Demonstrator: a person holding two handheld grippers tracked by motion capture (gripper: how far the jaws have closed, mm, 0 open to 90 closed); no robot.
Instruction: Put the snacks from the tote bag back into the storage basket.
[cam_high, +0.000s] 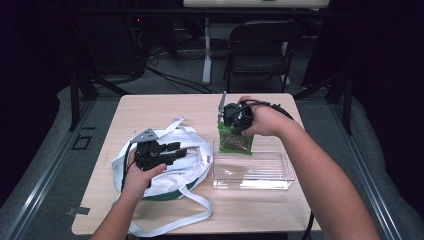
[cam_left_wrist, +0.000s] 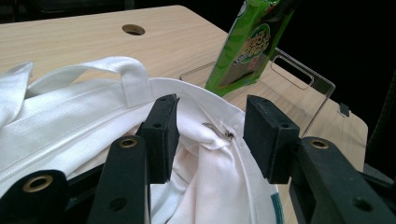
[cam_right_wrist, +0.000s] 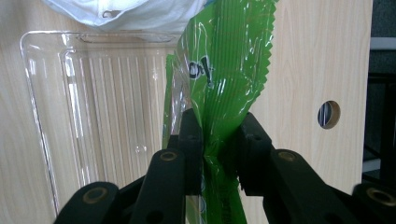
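Here the right tool (cam_right_wrist: 218, 140) has its two black jaws pinched tight on a green packet (cam_right_wrist: 224, 70), gripping the crinkled foil near its upper end so that the packet hangs below the hand. In the high view the right tool (cam_high: 235, 116) holds the green packet (cam_high: 235, 142) at the far edge of a clear plastic tray (cam_high: 252, 172), the packet's lower end over the tray's back wall. The tray lies on the desk (cam_high: 165, 107) at the person's right side, and its ribbed floor shows in the right gripper view. The left tool (cam_left_wrist: 210, 135) has its jaws spread wide, one on each side of a fold of the white cloth bag (cam_left_wrist: 93, 112) near a small metal zip pull, with a gap at each pad. In the high view the left tool (cam_high: 167, 152) rests over the white cloth bag (cam_high: 192, 150), which lies just beside the tray with its straps trailing across the desk.
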